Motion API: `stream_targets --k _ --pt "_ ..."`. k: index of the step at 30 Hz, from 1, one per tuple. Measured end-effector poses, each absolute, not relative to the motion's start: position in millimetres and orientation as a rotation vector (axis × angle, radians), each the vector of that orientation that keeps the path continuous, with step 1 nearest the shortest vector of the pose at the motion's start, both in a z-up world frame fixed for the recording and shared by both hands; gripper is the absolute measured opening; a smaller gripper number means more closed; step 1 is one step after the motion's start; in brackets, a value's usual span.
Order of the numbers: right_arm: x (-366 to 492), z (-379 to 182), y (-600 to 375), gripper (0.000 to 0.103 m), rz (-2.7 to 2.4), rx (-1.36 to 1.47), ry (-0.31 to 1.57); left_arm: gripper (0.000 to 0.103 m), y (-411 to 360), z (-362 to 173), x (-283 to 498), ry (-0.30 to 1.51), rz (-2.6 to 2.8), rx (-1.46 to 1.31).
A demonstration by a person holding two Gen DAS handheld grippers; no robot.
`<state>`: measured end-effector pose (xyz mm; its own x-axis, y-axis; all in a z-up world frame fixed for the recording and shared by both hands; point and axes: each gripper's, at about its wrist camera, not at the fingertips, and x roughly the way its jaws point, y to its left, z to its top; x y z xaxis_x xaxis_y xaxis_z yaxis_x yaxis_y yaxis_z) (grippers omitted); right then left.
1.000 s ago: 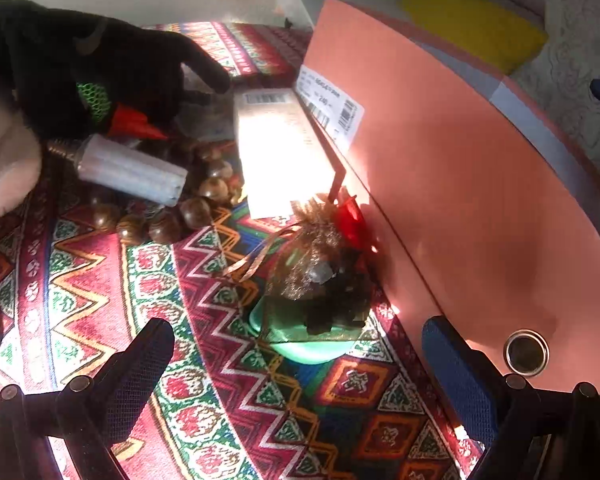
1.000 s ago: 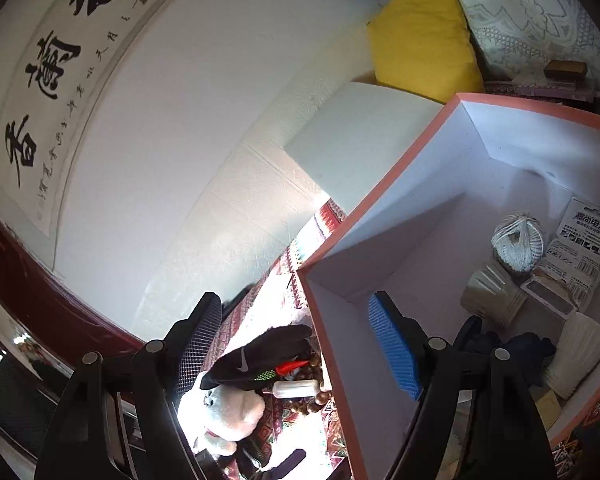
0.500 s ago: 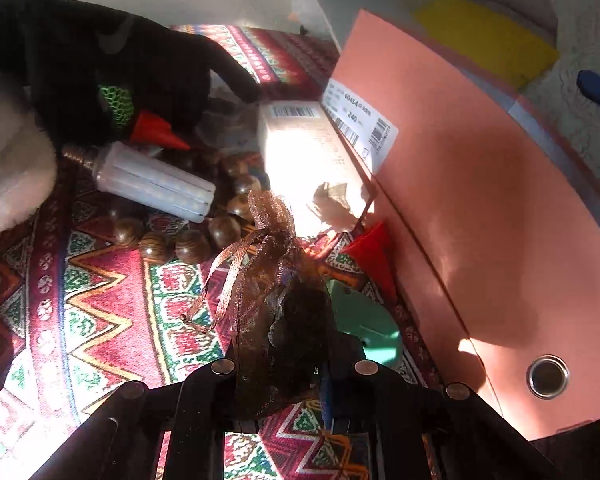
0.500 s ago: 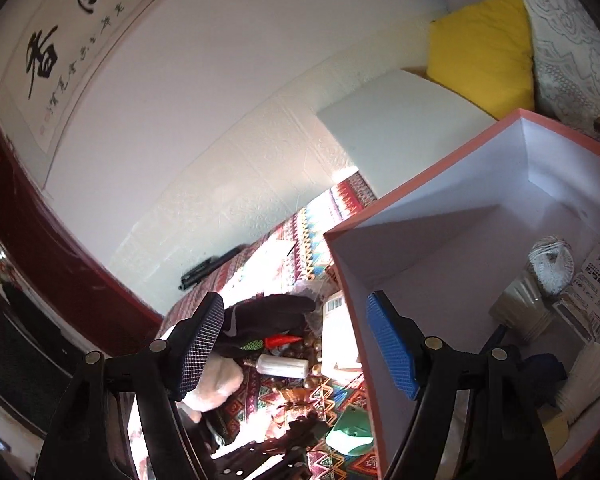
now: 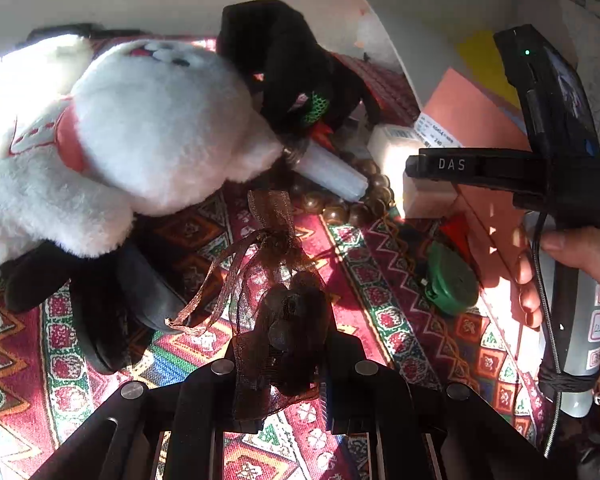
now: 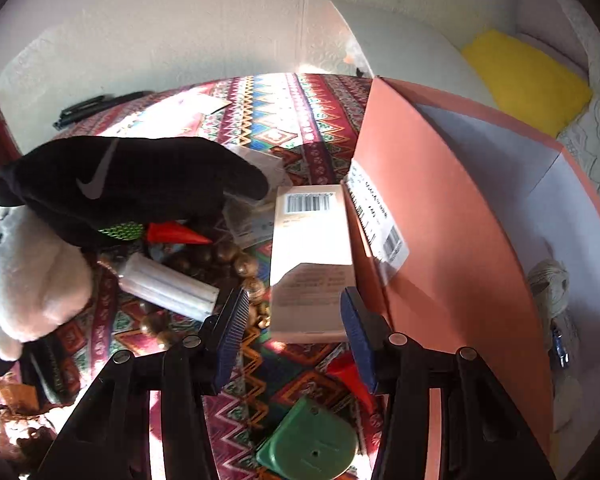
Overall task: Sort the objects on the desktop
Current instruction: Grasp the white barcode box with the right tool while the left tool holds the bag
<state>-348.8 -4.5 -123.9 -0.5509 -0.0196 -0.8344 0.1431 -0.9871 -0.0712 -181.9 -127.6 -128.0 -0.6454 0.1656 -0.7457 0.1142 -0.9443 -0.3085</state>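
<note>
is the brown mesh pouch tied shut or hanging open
Tied shut: the sheer brown organza pouch is cinched at its neck by a brown ribbon, dark contents bulging below. The left tool is shut on its lower part.

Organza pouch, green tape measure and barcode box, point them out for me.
organza pouch (image 5: pixel 284 320), left wrist view, dark bulging middle.
green tape measure (image 6: pixel 314 446), right wrist view, flat top face.
barcode box (image 6: pixel 312 264), right wrist view, top panel.

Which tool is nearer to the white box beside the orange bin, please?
Right. The right tool is open with its fingers either side of the white box's near end; the left tool sits farther back, shut on a brown mesh pouch.
</note>
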Motion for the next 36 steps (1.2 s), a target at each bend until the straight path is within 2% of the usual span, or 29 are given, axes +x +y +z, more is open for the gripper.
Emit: stream_targets --k 3,8,10,12,14,15,16,17,18,19,22,23,24,25,26,27,31,34,36 --pt "-358 -136 -12 0.048 -2.697 1.470 0.288 0.013 -131 -128 -184 -0.549 2.765 -1.305" --pt "-365 -150 -29 0.054 -2.738 1.425 0.543 0.013 -125 -128 -185 -0.543 2.759 -1.299" --pt "-366 -156 -34 0.061 -2.736 1.408 0.622 0.013 -123 -127 -184 -0.524 2.767 -1.302" --pt "-367 -157 -36 0.061 -2.730 1.402 0.652 0.013 -122 -126 -183 -0.520 2.769 -1.300" --pt "-365 -150 -30 0.055 -2.717 1.399 0.594 0.013 -143 -134 -197 -0.469 2.709 -1.295" --pt "-362 -141 -30 0.042 -2.706 1.386 0.560 0.013 -149 -136 -201 -0.452 2.689 -1.293" --pt "-358 -134 -31 0.021 -2.681 1.370 0.506 0.013 -149 -136 -201 -0.451 2.690 -1.293" --pt "-353 -127 -30 0.008 -2.634 1.364 0.415 0.013 -149 -136 -201 -0.451 2.690 -1.293" --pt "-350 -123 -28 0.000 -2.565 1.380 0.310 0.013 -149 -136 -201 -0.450 2.691 -1.293" --pt "-346 -120 -26 0.000 -2.498 1.393 0.214 0.013 -149 -136 -202 -0.449 2.692 -1.292" --pt "-337 -113 -12 0.000 -2.470 1.396 0.104 0.013 -148 -136 -202 -0.446 2.698 -1.286" --pt "-337 -111 -8 0.003 -2.518 1.388 0.126 0.013 -149 -135 -200 -0.444 2.700 -1.283" --pt "-337 -108 -4 0.019 -2.565 1.379 0.147 0.013 -151 -133 -197 -0.443 2.701 -1.278" --pt "-339 -108 -2 0.055 -2.597 1.386 0.149 0.013 -151 -132 -195 -0.441 2.701 -1.275" --pt "-342 -108 1 0.072 -2.629 1.393 0.151 0.013 -151 -132 -194 -0.439 2.700 -1.275" --pt "-345 -108 2 0.070 -2.659 1.402 0.158 0.014 -151 -132 -193 -0.438 2.699 -1.274" --pt "-357 -140 -30 0.071 -2.721 1.559 0.468 0.014 -152 -132 -191 -0.433 2.694 -1.272" --pt "-380 -159 -28 0.068 -2.688 1.640 0.388 0.014 -156 -131 -192 -0.442 2.696 -1.267" --pt "-390 -153 -19 0.063 -2.659 1.621 0.246 0.014 -160 -129 -192 -0.456 2.698 -1.262"
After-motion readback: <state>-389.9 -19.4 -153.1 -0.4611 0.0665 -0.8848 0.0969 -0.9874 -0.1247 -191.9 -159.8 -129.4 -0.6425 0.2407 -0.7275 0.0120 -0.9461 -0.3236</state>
